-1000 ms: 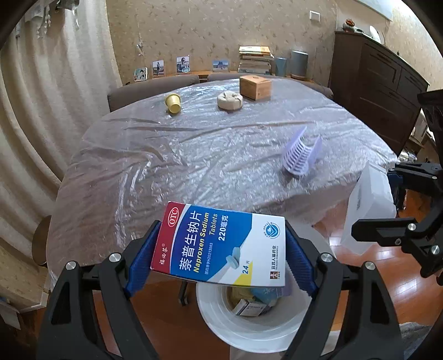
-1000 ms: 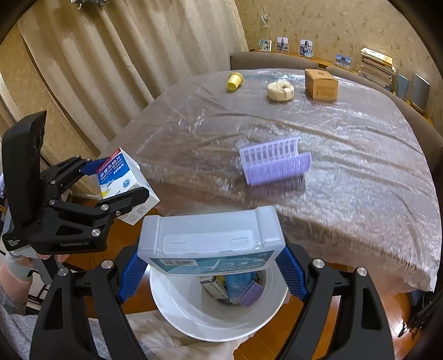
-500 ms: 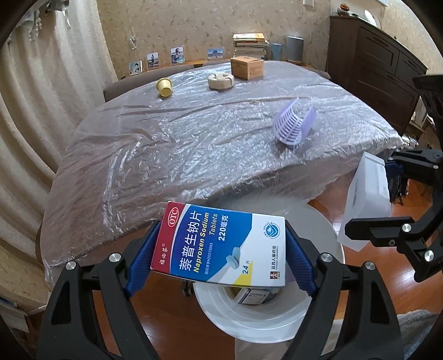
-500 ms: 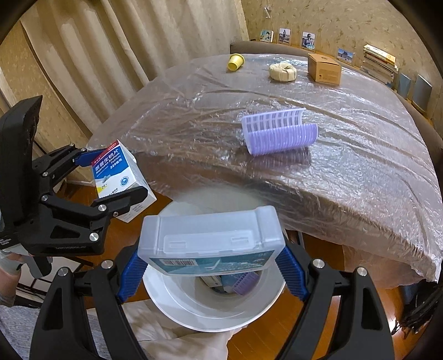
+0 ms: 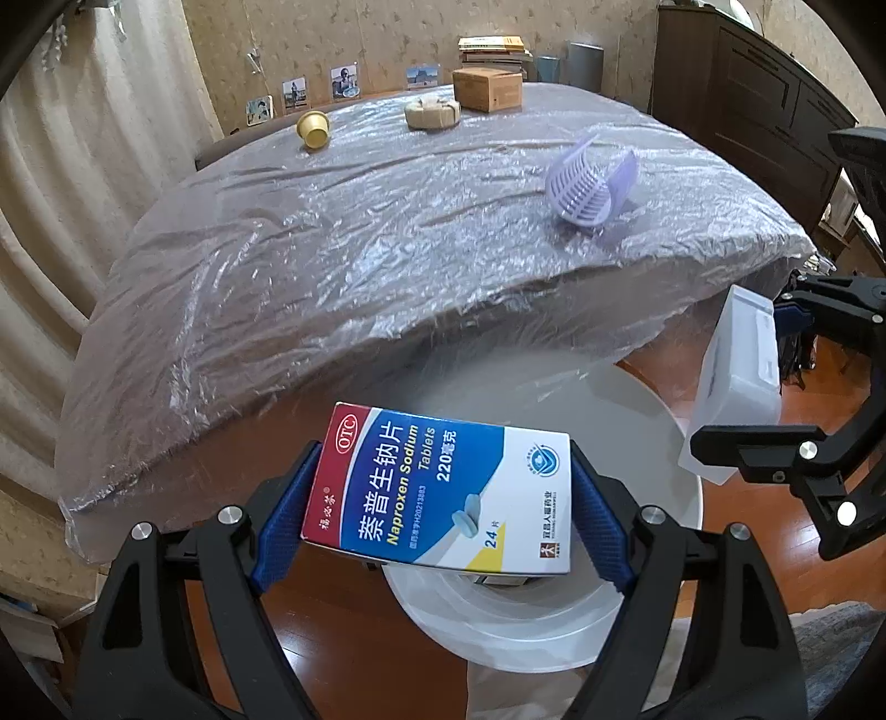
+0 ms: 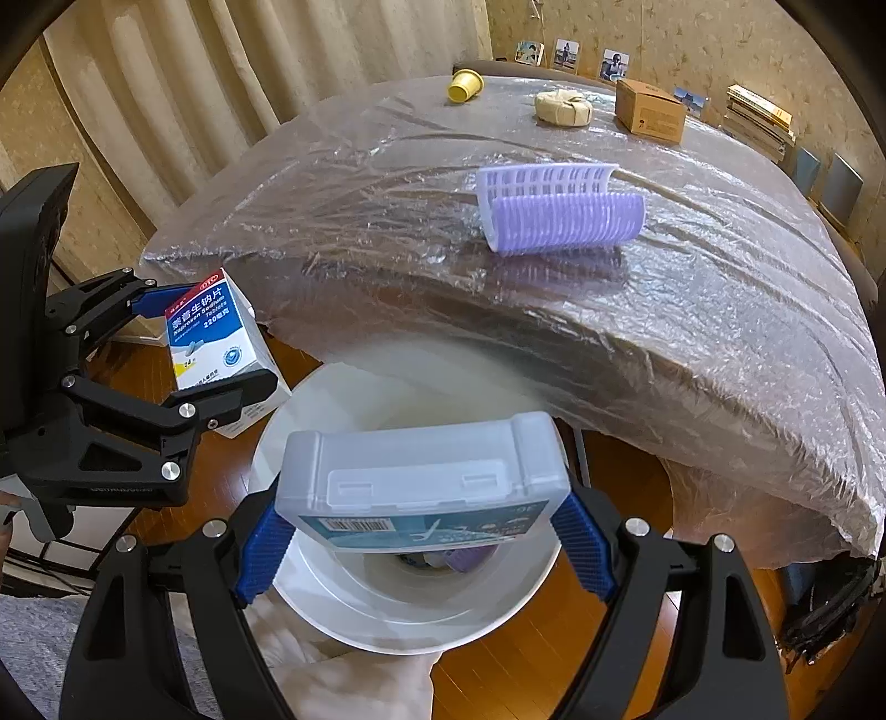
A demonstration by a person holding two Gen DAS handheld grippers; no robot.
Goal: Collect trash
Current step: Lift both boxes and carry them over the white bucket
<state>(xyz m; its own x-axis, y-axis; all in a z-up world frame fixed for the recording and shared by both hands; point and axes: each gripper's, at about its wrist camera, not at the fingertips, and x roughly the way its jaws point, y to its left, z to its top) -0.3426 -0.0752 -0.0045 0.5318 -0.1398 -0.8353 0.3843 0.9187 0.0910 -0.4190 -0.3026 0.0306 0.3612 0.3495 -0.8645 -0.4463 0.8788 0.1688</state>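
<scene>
My left gripper (image 5: 443,493) is shut on a blue and white Naproxen tablet box (image 5: 443,487) and holds it over the white trash bin (image 5: 648,421). The box also shows in the right wrist view (image 6: 213,338). My right gripper (image 6: 423,531) is shut on a translucent plastic case (image 6: 421,476), held above the bin (image 6: 398,615), which has some trash inside. The case also shows in the left wrist view (image 5: 739,382). A purple ribbed holder (image 6: 559,213), a yellow cup (image 6: 464,87), a beige roll (image 6: 562,108) and a cardboard box (image 6: 650,111) lie on the table.
The table (image 5: 332,249) is wrapped in clear plastic film and overhangs the bin. A dark cabinet (image 5: 742,94) stands at the right. Curtains (image 6: 166,83) hang at the left. Books (image 5: 493,47) and photos (image 5: 343,83) sit beyond the table. The floor (image 5: 343,637) is wood.
Both grippers have dropped lower and closer over the bin, so the table edge now sits higher in view. Each still holds its item.
</scene>
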